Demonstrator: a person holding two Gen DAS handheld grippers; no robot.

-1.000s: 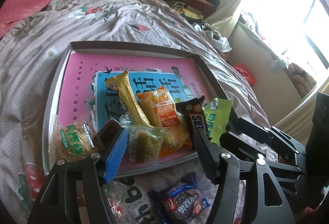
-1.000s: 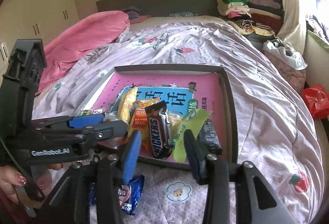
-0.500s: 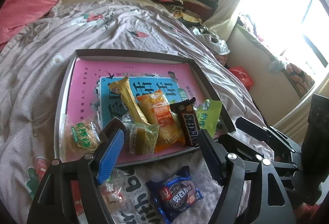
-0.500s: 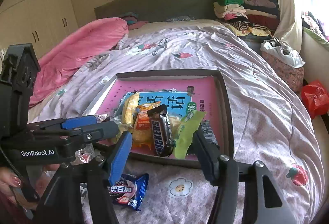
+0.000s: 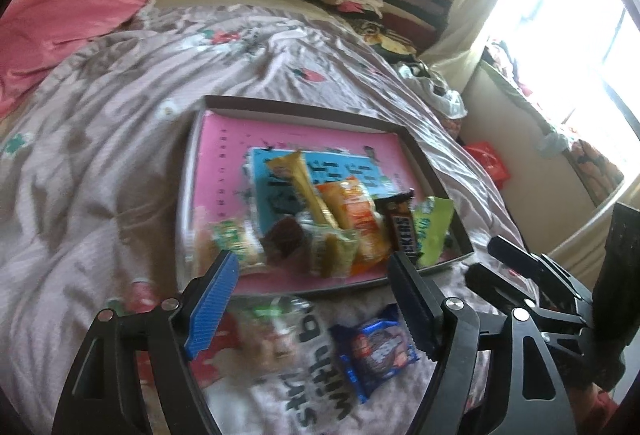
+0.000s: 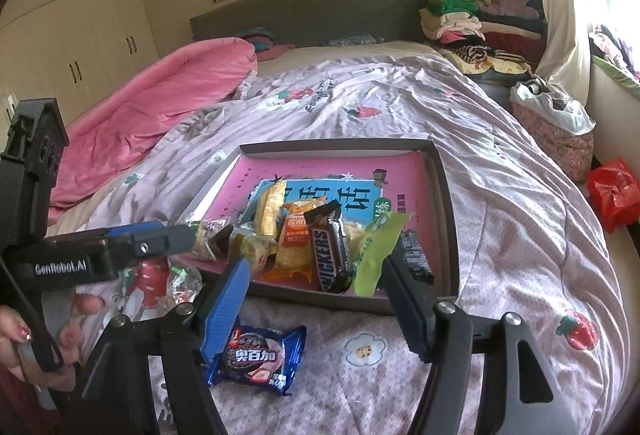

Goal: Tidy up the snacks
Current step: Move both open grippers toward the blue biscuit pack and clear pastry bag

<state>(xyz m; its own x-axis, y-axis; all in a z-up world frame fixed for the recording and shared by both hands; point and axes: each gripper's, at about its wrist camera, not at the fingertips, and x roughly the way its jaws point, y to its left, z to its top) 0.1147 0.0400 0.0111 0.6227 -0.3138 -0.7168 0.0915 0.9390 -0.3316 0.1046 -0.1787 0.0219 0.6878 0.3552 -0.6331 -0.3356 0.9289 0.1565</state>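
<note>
Blue-wrapped cookie pack (image 6: pixel 256 359) lies on the bedspread outside the tray (image 6: pixel 446 203), just under your right gripper (image 6: pixel 316 299), long axis across its empty jaws, which just spread wider; your left gripper (image 5: pixel 314 299), likewise gaping and empty, sits further off.

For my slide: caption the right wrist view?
Open right tool above blue cookie packet before grey snack tray.

A: Left gripper (image 5: pixel 312 287): black frame, silver screws, ribbed blue pad (image 5: pixel 212 305) on one finger. White "GenRobot.AI" lettering on its side.
B: Right gripper (image 6: pixel 316 295): same build. Hand (image 6: pixel 24 339): glossy painted nails.
</note>
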